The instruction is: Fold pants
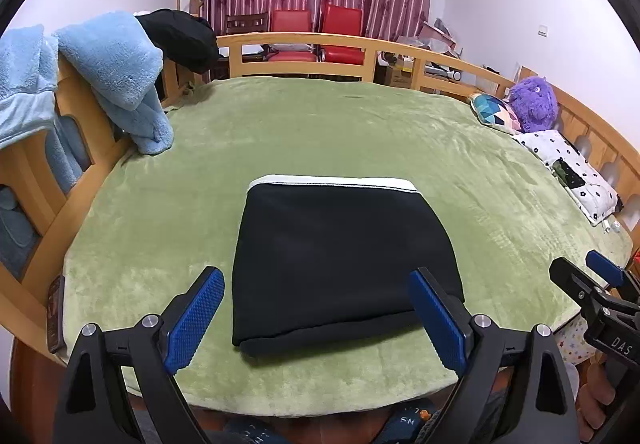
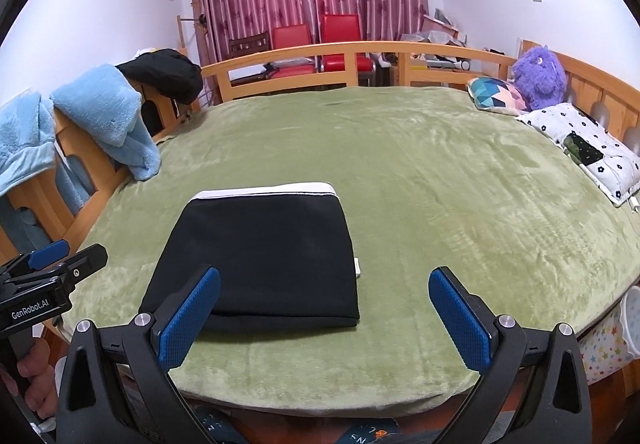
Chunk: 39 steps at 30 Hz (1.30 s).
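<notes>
Folded pants (image 1: 340,256) lie on the bed (image 1: 360,132) near its front edge, pillows (image 1: 568,168) far right

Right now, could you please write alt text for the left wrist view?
Black folded pants with a white waistband lie flat on a green blanket, with the open left gripper empty above their near edge. The right gripper shows at the right edge.

A wooden-railed bed (image 1: 304,40) is filling the frame, and a green plush blanket (image 1: 320,132) is covering it edge to edge. Lying flat at lower centre are the folded black pants (image 1: 340,264), a white band showing along their far edge. Over at the right, a patterned pillow (image 1: 494,112) and a purple plush toy (image 1: 534,102) are sitting on the blanket, with a white flowered pillow (image 1: 572,174) lying just below them. At left, a light blue fleece (image 1: 116,76) is hanging off the rail, its end touching the blanket.
</notes>
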Motion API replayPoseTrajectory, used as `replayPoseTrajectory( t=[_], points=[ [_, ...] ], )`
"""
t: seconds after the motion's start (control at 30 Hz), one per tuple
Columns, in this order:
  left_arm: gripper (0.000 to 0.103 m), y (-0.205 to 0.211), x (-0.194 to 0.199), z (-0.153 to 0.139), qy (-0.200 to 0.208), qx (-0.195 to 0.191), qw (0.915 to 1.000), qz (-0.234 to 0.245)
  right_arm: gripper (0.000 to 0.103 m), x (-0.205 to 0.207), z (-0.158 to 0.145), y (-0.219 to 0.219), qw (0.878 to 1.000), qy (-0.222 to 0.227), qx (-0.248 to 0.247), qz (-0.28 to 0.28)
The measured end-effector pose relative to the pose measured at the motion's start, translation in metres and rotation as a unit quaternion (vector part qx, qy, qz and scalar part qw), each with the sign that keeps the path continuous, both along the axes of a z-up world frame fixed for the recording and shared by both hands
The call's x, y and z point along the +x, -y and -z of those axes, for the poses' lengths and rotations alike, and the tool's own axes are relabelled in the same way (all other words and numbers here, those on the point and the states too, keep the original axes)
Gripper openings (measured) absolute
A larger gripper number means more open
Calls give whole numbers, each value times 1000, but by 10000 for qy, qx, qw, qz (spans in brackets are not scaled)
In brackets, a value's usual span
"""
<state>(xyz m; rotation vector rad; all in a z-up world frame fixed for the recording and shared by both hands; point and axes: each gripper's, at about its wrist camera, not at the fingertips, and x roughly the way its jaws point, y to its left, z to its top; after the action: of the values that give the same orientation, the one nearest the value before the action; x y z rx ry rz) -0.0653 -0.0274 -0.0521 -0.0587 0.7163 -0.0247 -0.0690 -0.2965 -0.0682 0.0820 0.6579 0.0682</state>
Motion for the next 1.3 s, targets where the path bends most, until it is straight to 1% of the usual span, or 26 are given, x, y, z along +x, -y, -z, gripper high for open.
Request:
replayPoseTrajectory(
  t=[1.3],
  points=[
    [93, 0, -10, -12, 118, -94, 9999, -41, 102, -1, -6, 8, 10000, 48, -56, 21]
  ],
)
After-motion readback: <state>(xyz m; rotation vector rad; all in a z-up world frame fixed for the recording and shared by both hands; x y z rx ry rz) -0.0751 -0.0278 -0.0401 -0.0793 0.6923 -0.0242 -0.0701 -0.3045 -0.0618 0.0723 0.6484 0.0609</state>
